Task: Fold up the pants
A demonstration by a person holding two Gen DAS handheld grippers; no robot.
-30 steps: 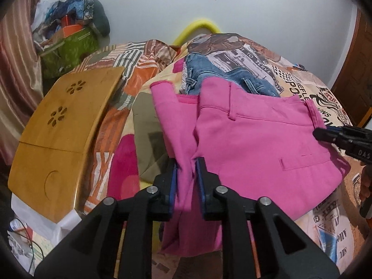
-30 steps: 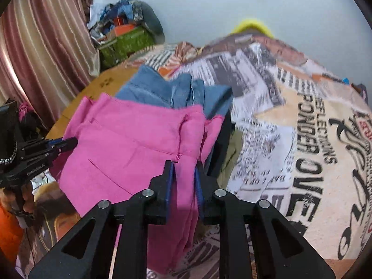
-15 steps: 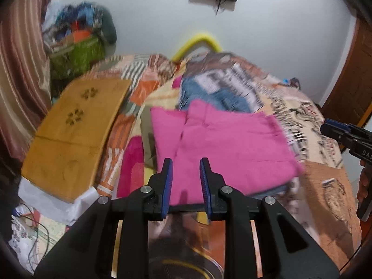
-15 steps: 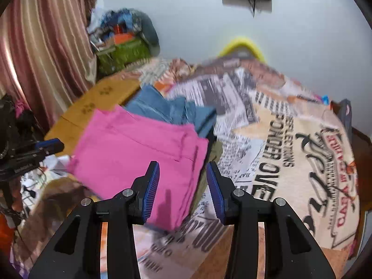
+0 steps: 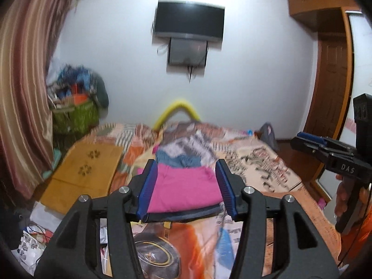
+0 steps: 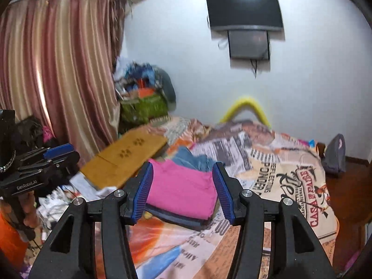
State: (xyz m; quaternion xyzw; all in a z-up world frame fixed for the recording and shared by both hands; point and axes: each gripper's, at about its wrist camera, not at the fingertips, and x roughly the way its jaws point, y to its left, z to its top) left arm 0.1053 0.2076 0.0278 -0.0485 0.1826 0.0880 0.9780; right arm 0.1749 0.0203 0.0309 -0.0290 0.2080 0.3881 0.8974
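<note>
Both tongs stand spread with nothing between the blue ribbed pads, jaws opening: the left tongs (image 5: 186, 186) and the right tongs (image 6: 183, 189) frame the pink pants (image 5: 183, 189) without touching them. The pants lie folded into a soft, flat rectangle at twelve o'clock from each tool, resting on a darker folded garment (image 6: 181, 220), with blue jeans (image 5: 177, 159) just beyond. All of it sits on a printed bedcover (image 6: 279, 181), and a smooth wooden board (image 5: 86, 169) lies at ten o'clock. My worry is that the limp cloth may relax and its upper layer slide off the stack, since nothing pins it. A pad snagging an edge could also undo the fold.
</note>
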